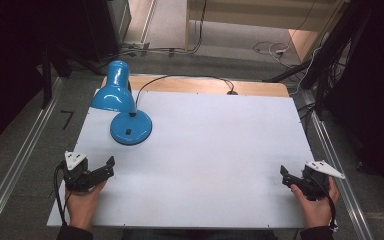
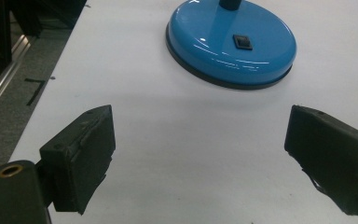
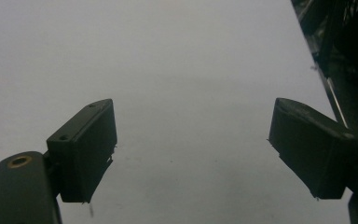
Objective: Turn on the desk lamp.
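Right now we hold both tools low over the near edge of the bench (image 1: 205, 150), one toward each near corner, and neither has anything in it. Our left tool (image 1: 111, 166) sits by the near left corner with its jaws spread wide apart; in the left gripper view the same left tool (image 2: 200, 154) looks straight at the round base of the blue desk lamp (image 2: 230, 42), with bare white bench between the jaws and the base. Our right tool (image 1: 283, 176) waits near the near right corner, its jaws also wide apart, and in the right gripper view the right tool (image 3: 193, 144) faces plain bench surface.

The blue desk lamp (image 1: 122, 107) stands toward the far left corner of the bench, its shade tipped out over the left edge and its cord (image 1: 180, 80) running off along the far edge. A small black rocker switch (image 2: 242, 42) sits on top of the base.

We judge this to be the approach step: nothing is touched yet, and the lamp is the thing nearest our left tool. The next move, as we read it, calls for carrying the left tool forward to the base, then either pressing the switch with one jaw tip or closing on the neck just above the base. The base is glossy and domed, so a pinch on its rim would likely slip.
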A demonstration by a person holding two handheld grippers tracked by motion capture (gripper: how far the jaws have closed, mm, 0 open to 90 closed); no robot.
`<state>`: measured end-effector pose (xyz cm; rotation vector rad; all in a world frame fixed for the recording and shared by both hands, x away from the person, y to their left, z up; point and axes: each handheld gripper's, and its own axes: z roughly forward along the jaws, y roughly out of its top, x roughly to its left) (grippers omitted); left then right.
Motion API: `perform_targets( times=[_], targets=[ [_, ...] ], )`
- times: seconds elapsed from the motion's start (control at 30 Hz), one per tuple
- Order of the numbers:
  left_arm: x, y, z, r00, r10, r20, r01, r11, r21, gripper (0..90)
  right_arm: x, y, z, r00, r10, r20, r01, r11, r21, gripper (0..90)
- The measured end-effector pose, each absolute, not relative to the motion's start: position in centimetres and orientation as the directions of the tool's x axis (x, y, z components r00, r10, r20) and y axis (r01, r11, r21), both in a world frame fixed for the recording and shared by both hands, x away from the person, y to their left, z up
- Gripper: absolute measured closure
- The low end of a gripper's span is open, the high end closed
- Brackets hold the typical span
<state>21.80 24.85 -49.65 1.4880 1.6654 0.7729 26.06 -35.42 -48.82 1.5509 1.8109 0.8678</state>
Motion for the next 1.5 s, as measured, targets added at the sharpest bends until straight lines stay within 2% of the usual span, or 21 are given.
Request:
perform_targets(
  times=[0.23,0.4,0.6,0.87,1.03,1.17,1.33,1.5],
  targets=[
    [22.3,24.8,-49.3,-0.034,0.99,-0.134,0.509,0.133,0.85,11.2,25.8,-35.7,-48.8,-0.145,0.989,0.002,0.614,0.089,0.784,12.4],
    [23.0,24.7,-49.2,-0.026,0.986,-0.165,0.507,0.155,0.848,11.9,26.1,-36.0,-49.0,-0.133,0.991,0.011,0.632,0.076,0.772,10.8],
    [23.9,24.4,-49.4,-0.029,0.991,-0.132,0.513,0.127,0.849,12.6,26.3,-36.2,-49.3,-0.125,0.992,0.012,0.65,0.073,0.756,10.7],
    [25.0,24.6,-49.5,-0.021,0.986,-0.164,0.516,0.151,0.843,12.1,26.5,-35.9,-49.5,-0.131,0.991,0.007,0.661,0.082,0.746,9.4],
    [25.5,25.1,-49.3,-0.016,0.973,-0.23,0.544,0.201,0.815,5.6,26.5,-35.9,-49.5,-0.131,0.991,0.009,0.661,0.081,0.746,9.4],
    [25.4,25.0,-49.1,-0.039,0.982,-0.184,0.52,0.177,0.836,7.6,26.5,-35.9,-49.5,-0.127,0.992,0.008,0.666,0.079,0.742,9.4],
    [25.7,24.7,-49.0,-0.036,0.986,-0.163,0.507,0.158,0.847,12.3,26.5,-35.9,-49.5,-0.131,0.991,0.008,0.661,0.081,0.746,9.4],
    [26.2,24.3,-48.9,-0.028,0.99,-0.138,0.507,0.133,0.852,13.2,26.6,-35.9,-49.5,-0.129,0.992,0.008,0.664,0.08,0.744,9.5]
  ],
)
